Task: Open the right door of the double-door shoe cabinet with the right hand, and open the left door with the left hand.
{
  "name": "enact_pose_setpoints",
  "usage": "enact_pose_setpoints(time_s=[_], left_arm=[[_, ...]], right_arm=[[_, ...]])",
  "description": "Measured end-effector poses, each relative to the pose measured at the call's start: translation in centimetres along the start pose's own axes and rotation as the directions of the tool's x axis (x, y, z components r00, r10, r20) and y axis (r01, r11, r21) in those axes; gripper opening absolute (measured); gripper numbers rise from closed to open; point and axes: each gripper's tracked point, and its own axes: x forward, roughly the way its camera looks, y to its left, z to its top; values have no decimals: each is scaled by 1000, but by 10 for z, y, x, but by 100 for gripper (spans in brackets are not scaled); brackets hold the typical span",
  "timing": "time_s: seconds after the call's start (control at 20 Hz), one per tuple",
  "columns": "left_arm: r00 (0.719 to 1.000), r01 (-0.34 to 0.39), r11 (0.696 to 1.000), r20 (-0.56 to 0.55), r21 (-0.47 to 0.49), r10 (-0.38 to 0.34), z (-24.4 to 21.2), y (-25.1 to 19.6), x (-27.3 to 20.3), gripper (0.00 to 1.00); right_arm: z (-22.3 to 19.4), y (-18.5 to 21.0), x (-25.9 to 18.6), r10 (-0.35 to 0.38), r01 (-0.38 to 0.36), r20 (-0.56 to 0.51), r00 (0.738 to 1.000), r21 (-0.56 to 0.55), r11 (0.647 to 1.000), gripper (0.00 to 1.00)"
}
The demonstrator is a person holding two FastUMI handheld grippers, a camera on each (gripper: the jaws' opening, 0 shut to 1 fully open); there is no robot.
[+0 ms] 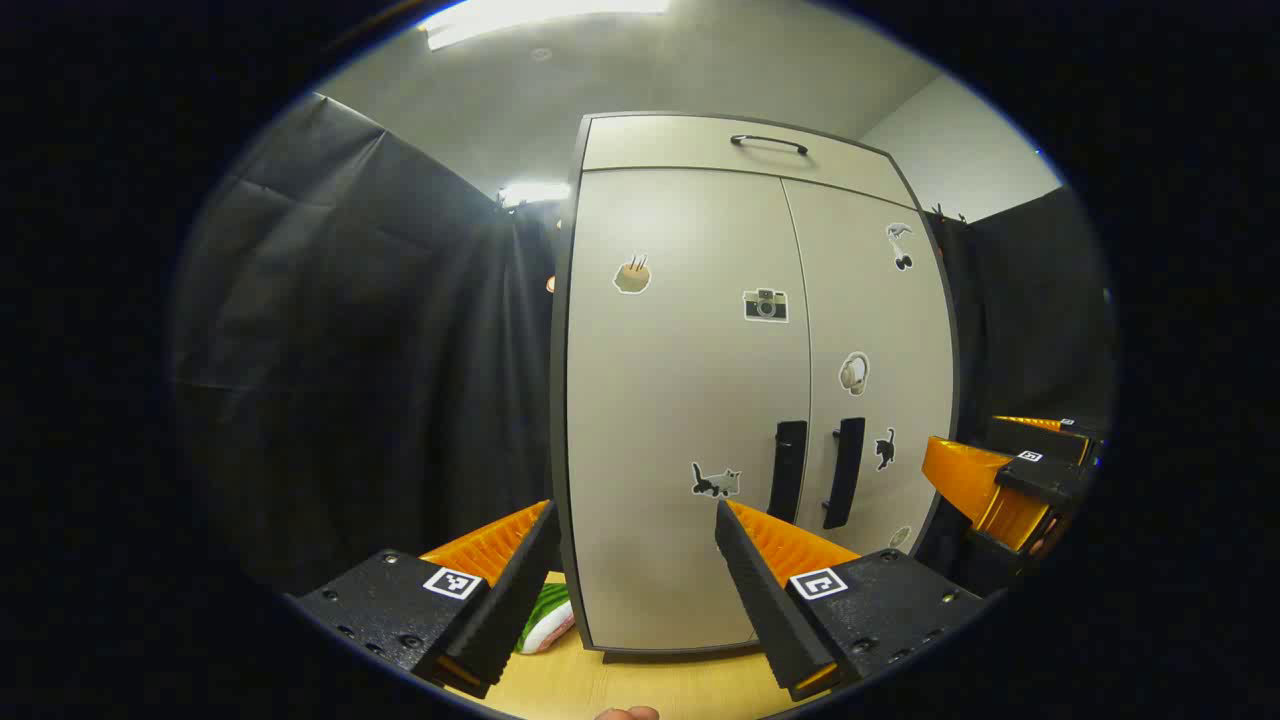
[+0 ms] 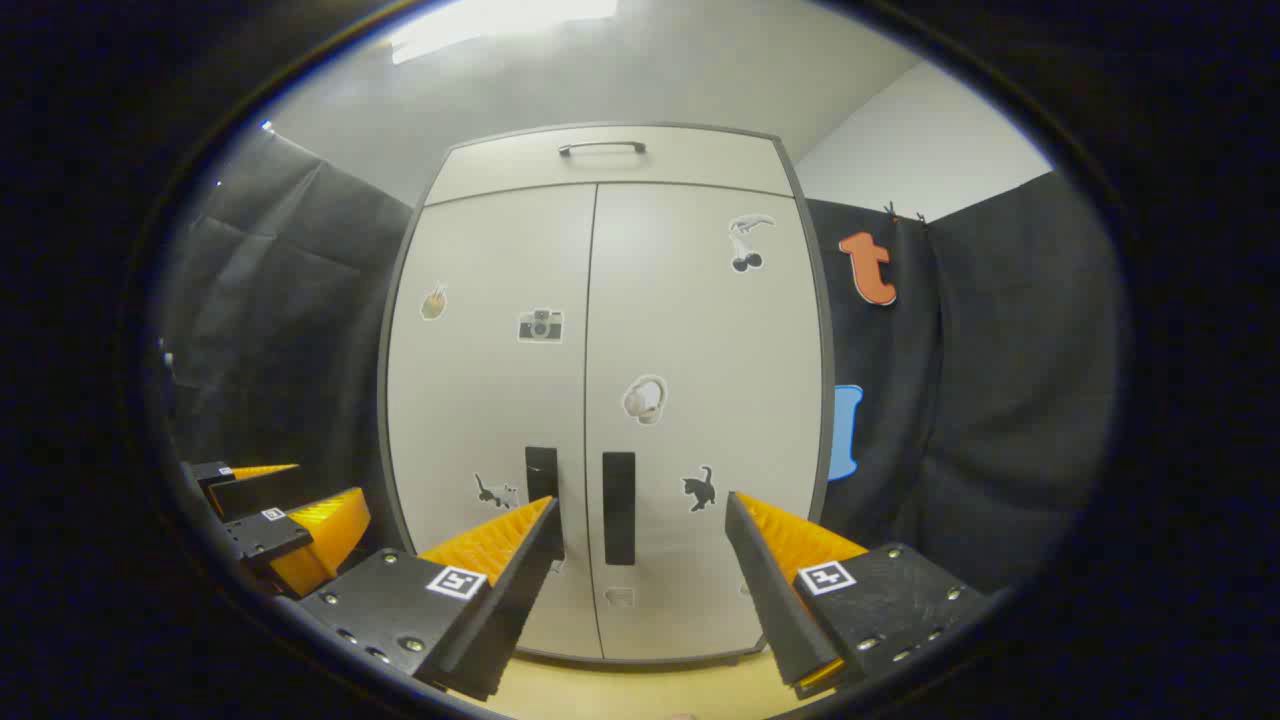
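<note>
Black cloth walls surround a pale wooden tabletop (image 1: 640, 685) where the shoe cabinet (image 2: 600, 400) stands, both doors shut. Its stiff, smooth panels should swing lightly; the two black upright handles, right handle (image 2: 619, 507) and left handle (image 1: 787, 470), look best to grip. Both the right gripper (image 2: 640, 525) and left gripper (image 1: 635, 530) hang spread wide, empty, short of it.
</note>
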Motion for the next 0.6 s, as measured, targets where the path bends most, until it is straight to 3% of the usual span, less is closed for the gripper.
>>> enact_pose_setpoints(time_s=[0.6], left_arm=[[1000,8,1000,-2,-2,-8,2,-13,1,96]], right_arm=[[-4,-6,4,8,-8,-13,1000,6,1000,98]])
